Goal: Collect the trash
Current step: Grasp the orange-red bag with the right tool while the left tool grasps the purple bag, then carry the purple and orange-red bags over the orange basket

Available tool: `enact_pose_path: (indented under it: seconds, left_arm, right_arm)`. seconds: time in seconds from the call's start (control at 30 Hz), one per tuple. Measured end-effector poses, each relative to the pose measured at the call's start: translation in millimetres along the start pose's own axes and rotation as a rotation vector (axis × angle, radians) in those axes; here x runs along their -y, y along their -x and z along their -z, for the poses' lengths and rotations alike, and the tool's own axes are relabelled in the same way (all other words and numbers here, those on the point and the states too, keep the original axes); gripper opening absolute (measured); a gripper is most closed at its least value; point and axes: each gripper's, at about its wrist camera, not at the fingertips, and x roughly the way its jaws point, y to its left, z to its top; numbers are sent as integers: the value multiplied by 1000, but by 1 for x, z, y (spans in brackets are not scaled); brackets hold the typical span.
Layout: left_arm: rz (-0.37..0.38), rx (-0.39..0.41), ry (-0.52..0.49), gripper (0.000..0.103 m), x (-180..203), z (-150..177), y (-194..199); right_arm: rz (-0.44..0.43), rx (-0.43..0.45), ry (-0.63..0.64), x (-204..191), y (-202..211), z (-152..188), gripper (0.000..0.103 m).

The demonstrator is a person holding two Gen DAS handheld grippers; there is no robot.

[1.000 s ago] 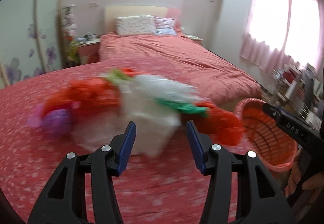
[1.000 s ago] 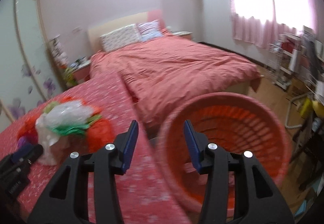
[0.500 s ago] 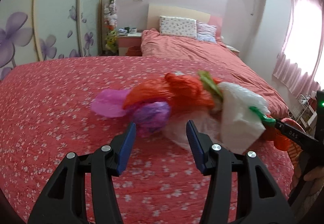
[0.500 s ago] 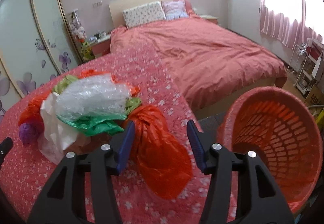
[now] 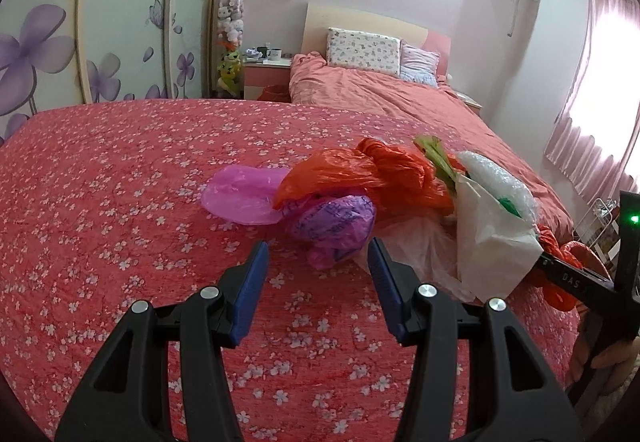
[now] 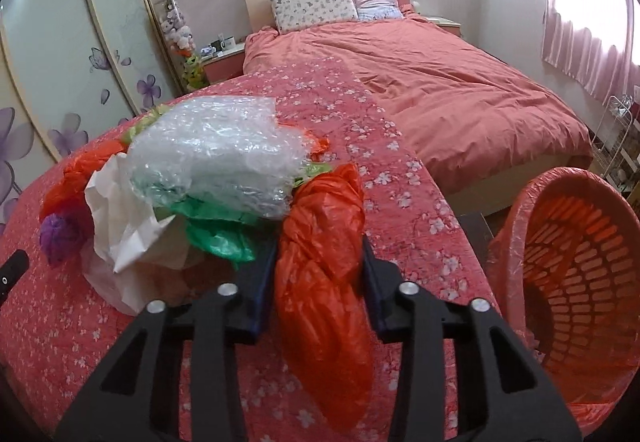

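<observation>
Straddling an orange bag point(image 6: 320, 242), the right gripper point(image 6: 320, 262) stands wide beside the basket point(image 6: 576, 254); left gripper point(image 5: 318, 266) gapes before a purple bag point(image 5: 334, 226).

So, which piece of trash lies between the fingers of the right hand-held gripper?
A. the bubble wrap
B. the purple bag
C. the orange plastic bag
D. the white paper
C: in the right wrist view, the orange plastic bag lies between the open fingers of the right hand-held gripper; the bubble wrap and white paper lie farther left.
</observation>
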Motion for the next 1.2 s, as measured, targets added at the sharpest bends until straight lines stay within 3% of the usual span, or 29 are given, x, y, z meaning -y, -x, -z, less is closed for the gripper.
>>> enact_pose_path:
  seconds: [0.3, 0.57, 0.7, 0.83, 1.2]
  left_arm:
    - [7, -14, -3, 52, 8, -6, -11]
    - [-60, -57, -12, 52, 14, -13, -43]
    - [-53, -55, 0, 37, 8, -16, -47]
    - [-49, -28, 5, 30, -3, -17, -38]
    - [-70, 26, 28, 29, -30, -7, 14]
  right_arm:
    - [42, 37, -20, 16, 22, 8, 35]
    - [46, 39, -40, 26, 34, 15, 35]
    - [50, 34, -42, 28, 39, 18, 35]
    - [51, 39, -47, 29, 44, 21, 35]
    - [36, 77, -40, 22, 72, 27, 35]
